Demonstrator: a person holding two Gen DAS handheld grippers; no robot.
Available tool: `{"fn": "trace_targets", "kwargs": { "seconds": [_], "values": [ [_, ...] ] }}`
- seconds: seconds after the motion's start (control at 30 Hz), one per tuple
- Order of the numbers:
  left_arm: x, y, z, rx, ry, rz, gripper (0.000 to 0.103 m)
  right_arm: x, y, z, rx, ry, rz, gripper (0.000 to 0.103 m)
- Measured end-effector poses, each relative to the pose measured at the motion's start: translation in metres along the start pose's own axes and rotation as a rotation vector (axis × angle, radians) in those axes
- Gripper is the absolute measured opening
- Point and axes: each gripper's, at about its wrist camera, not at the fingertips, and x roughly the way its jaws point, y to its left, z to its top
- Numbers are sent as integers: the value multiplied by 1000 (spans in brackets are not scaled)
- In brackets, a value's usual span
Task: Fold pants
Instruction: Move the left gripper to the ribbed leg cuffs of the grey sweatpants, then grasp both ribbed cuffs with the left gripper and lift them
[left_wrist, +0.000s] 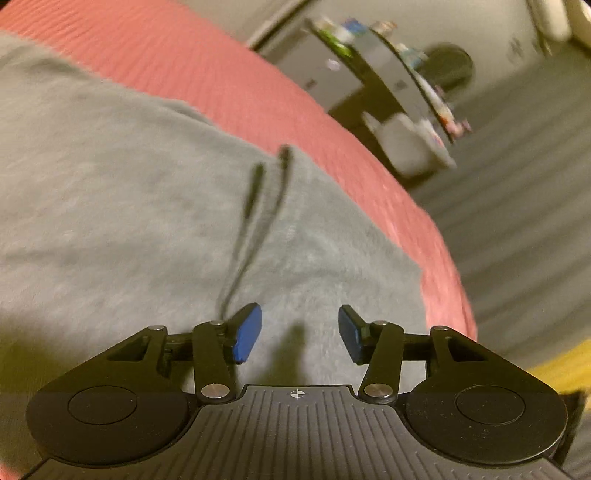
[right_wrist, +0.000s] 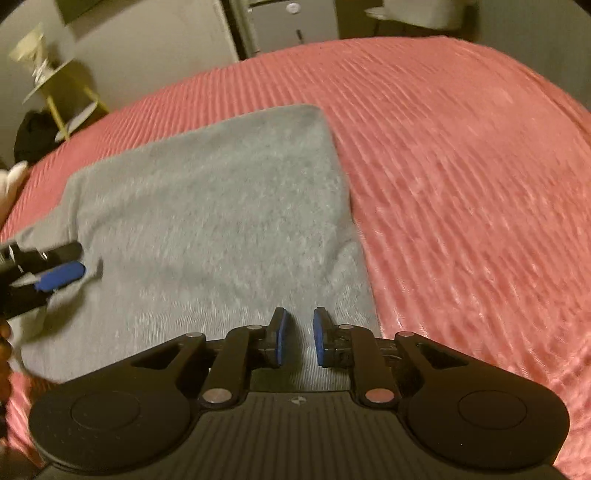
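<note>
Grey pants (left_wrist: 140, 206) lie flat on a pink ribbed bedspread (left_wrist: 258, 96), with two black drawstring ends (left_wrist: 255, 199) lying on the cloth. My left gripper (left_wrist: 299, 332) hovers just above the pants near the drawstring, open, with nothing between its blue pads (left_wrist: 247, 334). In the right wrist view the pants (right_wrist: 221, 206) form a broad grey rectangle on the bedspread (right_wrist: 461, 166). My right gripper (right_wrist: 300, 339) is over their near edge, its pads a narrow gap apart and gripping nothing. The left gripper (right_wrist: 68, 264) shows at the far left, at the cloth's edge.
Past the bed's edge in the left wrist view are a dark table (left_wrist: 388, 85) with small items, a white box (left_wrist: 406, 144) and striped floor (left_wrist: 517, 229). The right wrist view shows a yellow-green side table (right_wrist: 62, 92), a dark bag (right_wrist: 33, 136) and a door (right_wrist: 280, 22).
</note>
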Motion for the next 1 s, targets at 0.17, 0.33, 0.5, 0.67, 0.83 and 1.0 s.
{"fn": "trace_targets", "kwargs": {
  "seconds": [0.17,0.33,0.5,0.67,0.83,1.0],
  "values": [
    [-49,17,1,46,-195,357,79,-19,4,-1,32,-84,90,72],
    [-129,63,7,-69,-391,458,85,5,24,-6,8,-36,111,84],
    [-190,134,0,-325,-509,466,80,14,22,-4,111,-58,195,98],
    [-197,182,-11,-480,-555,382,76,18,29,-3,120,-76,191,99],
    [-193,189,0,-489,-591,330,78,20,25,-2,143,-92,205,99],
    [-188,204,7,-445,-575,348,76,21,19,-1,179,-110,227,99]
  ]
}}
